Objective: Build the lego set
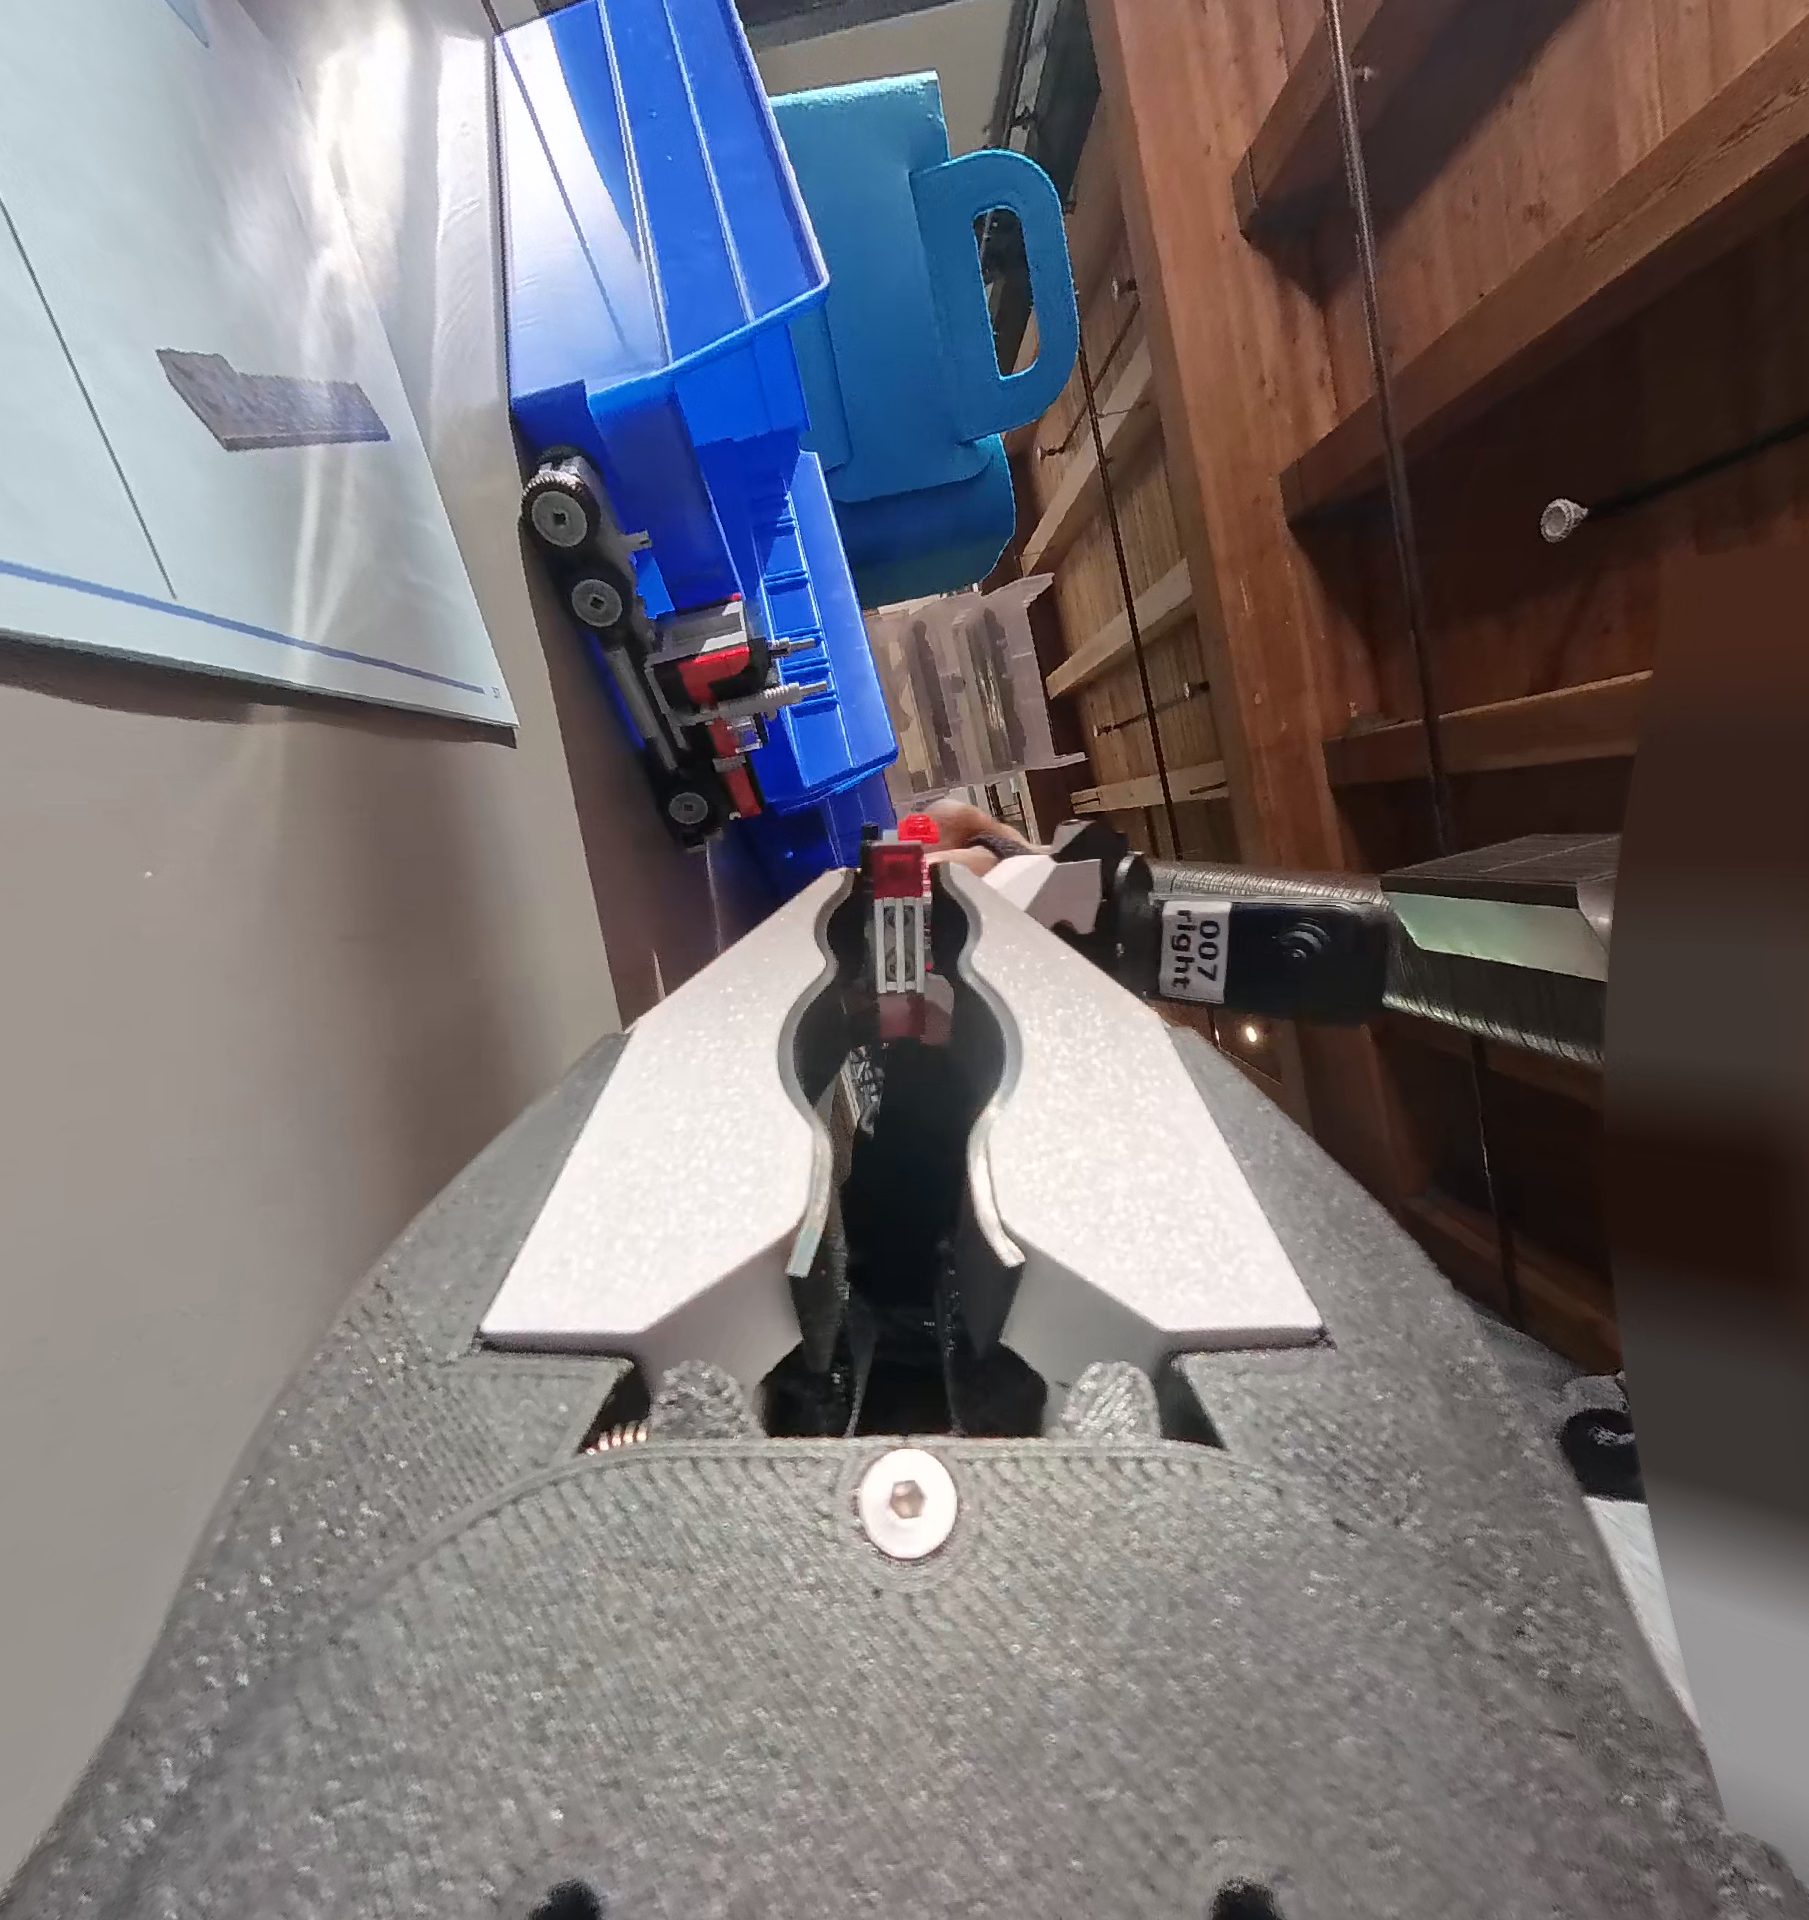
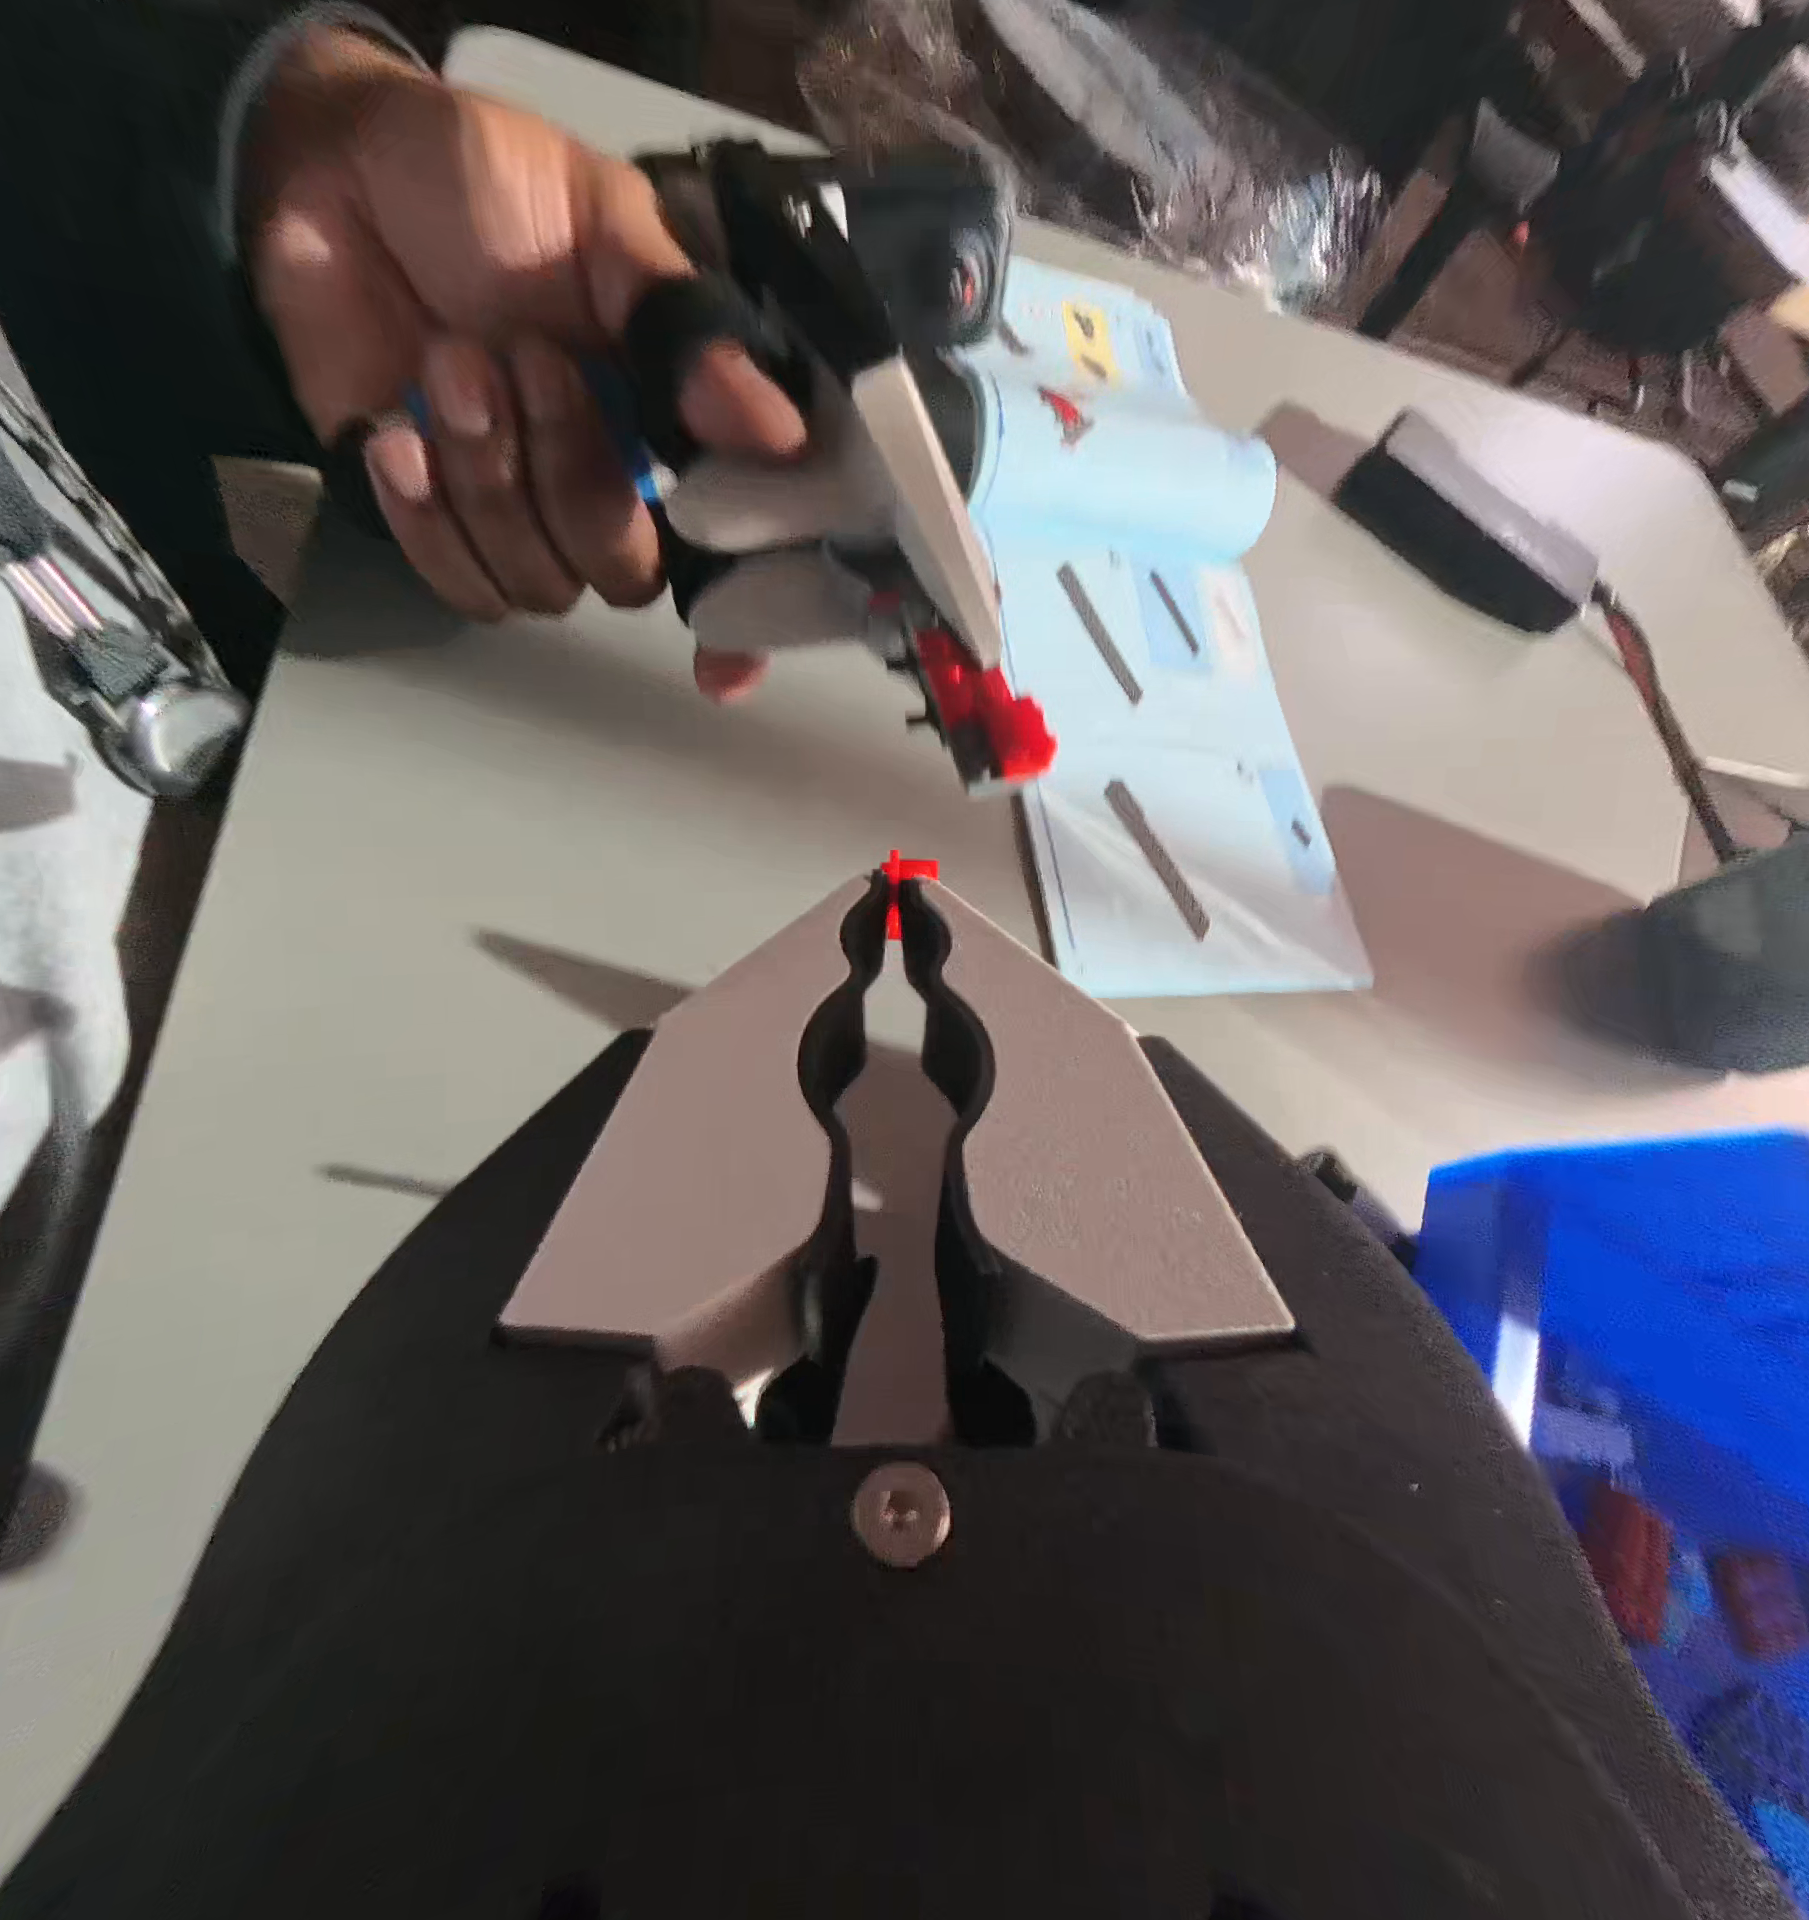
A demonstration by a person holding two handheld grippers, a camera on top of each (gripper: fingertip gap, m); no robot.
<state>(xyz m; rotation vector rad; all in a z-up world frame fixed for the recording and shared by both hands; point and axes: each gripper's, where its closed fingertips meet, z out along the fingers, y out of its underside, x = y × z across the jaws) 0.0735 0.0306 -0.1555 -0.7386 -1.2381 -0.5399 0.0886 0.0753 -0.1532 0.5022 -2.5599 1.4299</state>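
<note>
My left gripper [image 1: 895, 883] is shut on a small red, grey and black lego assembly [image 1: 898, 914] and holds it in the air; it also shows in the right wrist view [image 2: 983, 717], gripped by the left gripper [image 2: 941, 665] in a person's hand [image 2: 484, 364]. My right gripper [image 2: 895, 883] is shut on a tiny red lego piece [image 2: 900, 878] at its fingertips, a short way below the assembly. In the left wrist view the red piece [image 1: 919, 828] sits just beyond the assembly, with the right gripper [image 1: 1045, 883] coming in from the right.
A partly built lego truck [image 1: 661, 665] lies beside stacked blue bins [image 1: 671, 260]. The open instruction booklet [image 2: 1170, 675] lies on the grey table [image 2: 464, 883]. A blue bin [image 2: 1648, 1351] with loose pieces is at the right. Wooden shelving [image 1: 1399, 416] stands behind. About 6 cm separates my left fingertips from my right.
</note>
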